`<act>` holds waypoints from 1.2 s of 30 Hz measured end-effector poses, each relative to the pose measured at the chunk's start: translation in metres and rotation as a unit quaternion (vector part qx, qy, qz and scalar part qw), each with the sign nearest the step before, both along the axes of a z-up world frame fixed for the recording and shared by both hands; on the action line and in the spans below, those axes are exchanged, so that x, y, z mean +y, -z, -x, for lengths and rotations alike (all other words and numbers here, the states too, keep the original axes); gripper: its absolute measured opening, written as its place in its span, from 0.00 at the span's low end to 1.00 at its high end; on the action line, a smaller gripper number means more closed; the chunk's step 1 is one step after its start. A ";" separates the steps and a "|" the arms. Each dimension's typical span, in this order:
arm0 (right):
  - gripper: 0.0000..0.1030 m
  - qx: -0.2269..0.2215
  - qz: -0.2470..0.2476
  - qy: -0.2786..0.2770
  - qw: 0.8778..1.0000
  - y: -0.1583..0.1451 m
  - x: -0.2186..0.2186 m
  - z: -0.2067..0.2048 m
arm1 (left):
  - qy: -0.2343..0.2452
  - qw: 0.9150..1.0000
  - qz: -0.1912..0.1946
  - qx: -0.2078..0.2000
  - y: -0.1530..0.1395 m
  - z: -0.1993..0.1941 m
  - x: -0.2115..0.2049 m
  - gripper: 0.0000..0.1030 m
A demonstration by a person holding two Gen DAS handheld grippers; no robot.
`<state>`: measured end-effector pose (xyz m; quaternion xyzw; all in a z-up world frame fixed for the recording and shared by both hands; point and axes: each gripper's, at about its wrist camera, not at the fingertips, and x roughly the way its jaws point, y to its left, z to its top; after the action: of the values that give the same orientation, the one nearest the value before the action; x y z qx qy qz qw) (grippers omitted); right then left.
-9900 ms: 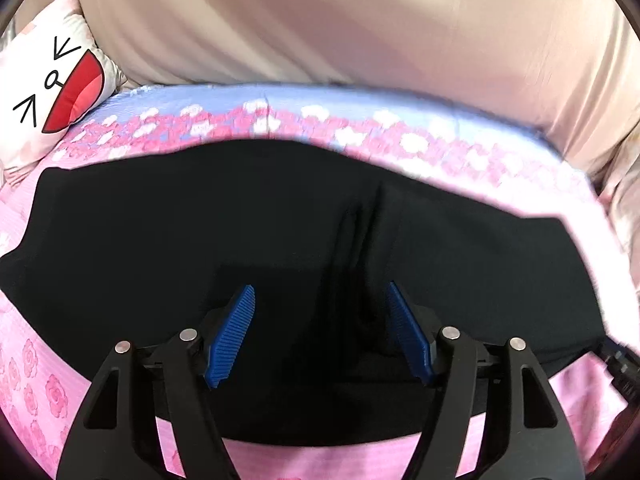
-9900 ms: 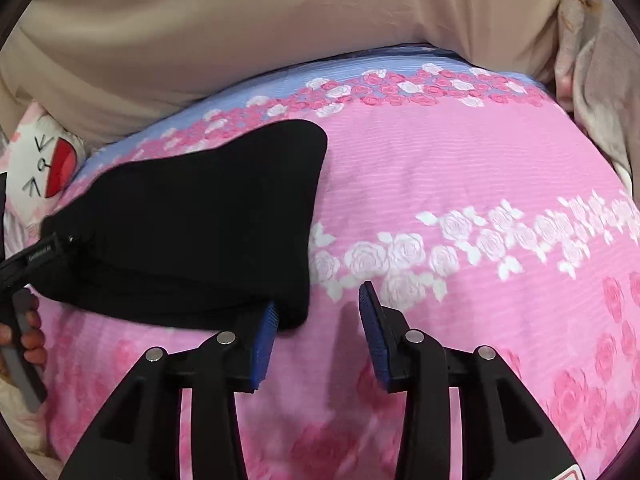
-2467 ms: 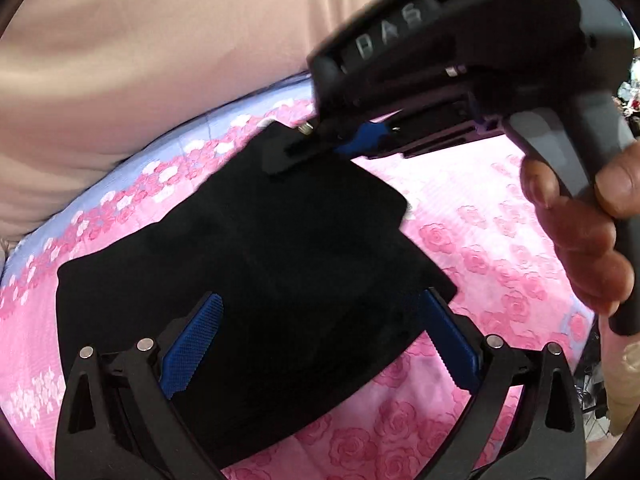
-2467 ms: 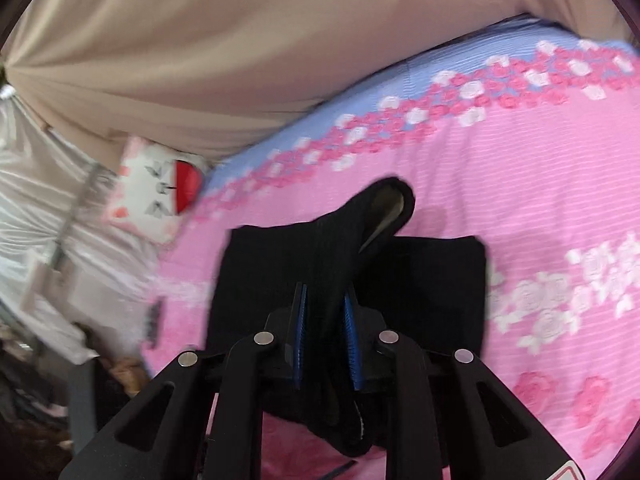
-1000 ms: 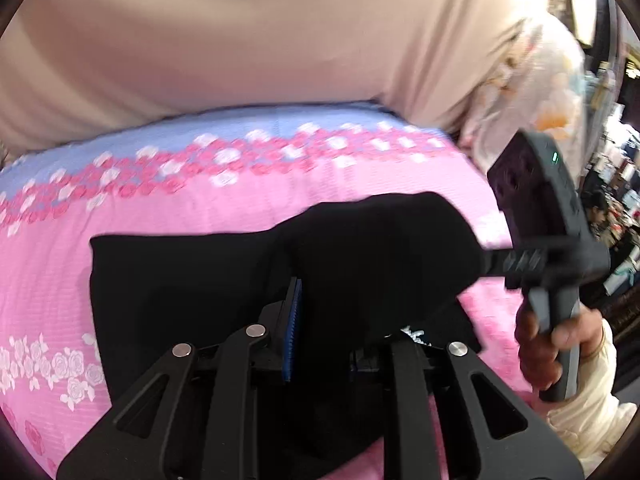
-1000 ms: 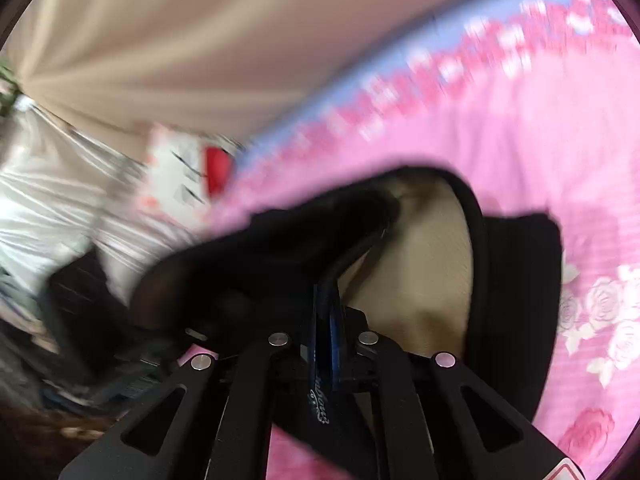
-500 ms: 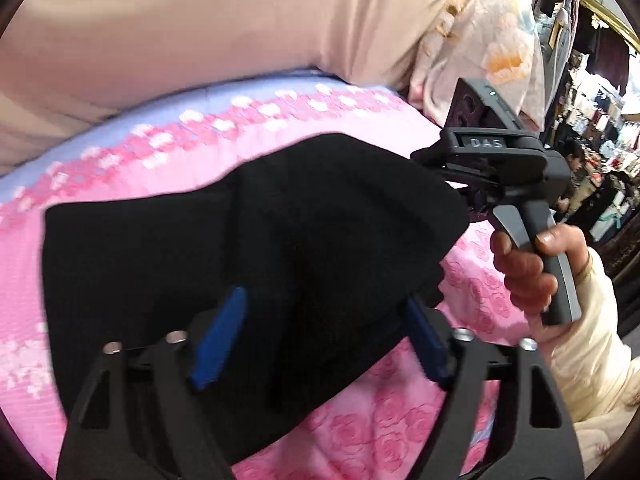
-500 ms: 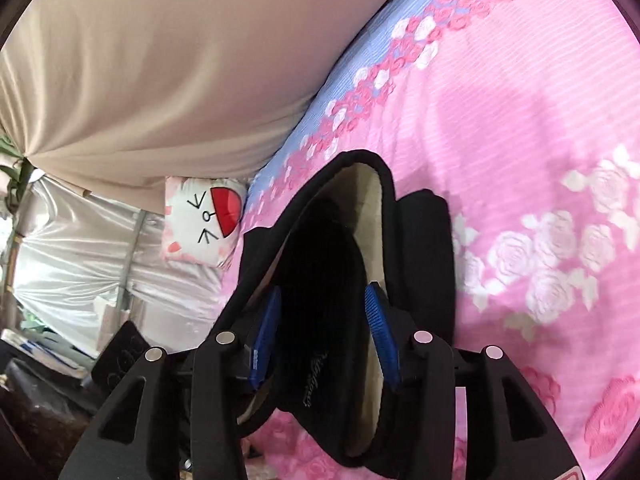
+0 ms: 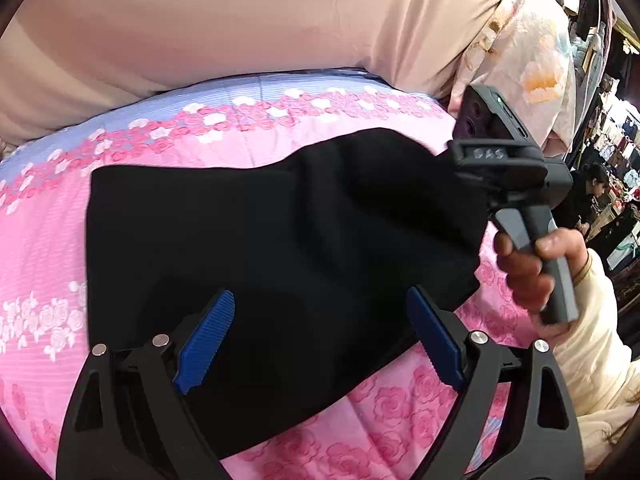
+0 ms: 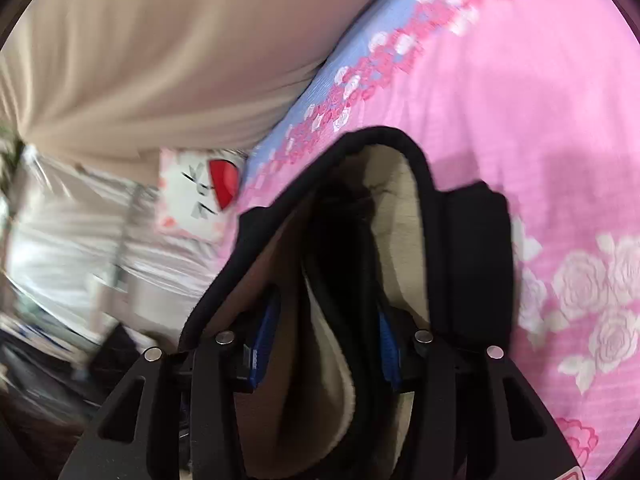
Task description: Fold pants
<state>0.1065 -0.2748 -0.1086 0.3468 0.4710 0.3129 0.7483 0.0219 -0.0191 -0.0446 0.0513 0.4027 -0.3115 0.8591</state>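
Black pants [image 9: 280, 240] with a cream fleece lining lie folded on the pink rose-print bedsheet [image 9: 40, 248]. My left gripper [image 9: 320, 344] hovers over their near edge, its jaws wide and still opening, the blue pads clear of the cloth. The pants' right end rises toward the right gripper's body [image 9: 500, 160], held by a hand [image 9: 528, 264]. In the right wrist view the pants' waistband [image 10: 400, 168] loops up in front, and folds of cloth hang loosely between the pads of my right gripper [image 10: 326, 344]. Its jaws are closing a little, without pressing on the cloth.
A beige cloth wall [image 9: 240, 20] backs the bed. A cat-face pillow [image 10: 200, 196] sits at the bed's far left corner. A floral cloth [image 9: 532, 60] hangs at the right, with a shop interior and a person [image 9: 592, 188] beyond it.
Both grippers were shut on the pants a second ago and have since let go, the left now opened much wider. The raised fold has sunk toward the sheet.
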 end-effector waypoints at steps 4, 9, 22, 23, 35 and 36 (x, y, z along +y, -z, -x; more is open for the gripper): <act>0.08 -0.053 0.037 0.022 0.998 -0.030 -0.011 0.019 | 0.001 1.000 -0.011 -0.017 -0.004 0.003 -0.004 0.83; 0.06 0.000 0.058 0.067 0.996 0.014 -0.043 0.027 | -0.020 1.000 -0.020 -0.009 0.010 -0.003 0.005 0.87; 0.17 -0.140 0.167 0.037 0.975 -0.076 0.037 0.042 | -0.099 0.994 -0.038 -0.035 0.008 -0.027 0.035 0.90; 0.14 -0.124 0.193 0.036 0.973 -0.061 0.041 0.032 | -0.111 0.992 -0.048 -0.039 0.012 -0.032 0.040 0.90; 0.14 -0.109 0.246 0.028 0.963 -0.076 0.101 0.025 | -0.182 0.983 0.009 0.021 0.022 -0.042 0.096 0.90; 0.14 -0.108 0.257 0.010 0.960 -0.073 0.119 0.019 | -0.185 0.983 0.007 0.010 0.016 -0.036 0.099 0.90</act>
<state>0.0872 -0.1556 -0.0359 0.1114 0.4482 0.2089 0.8620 0.0582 0.0796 -0.0608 -0.0332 0.4114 -0.1505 0.8983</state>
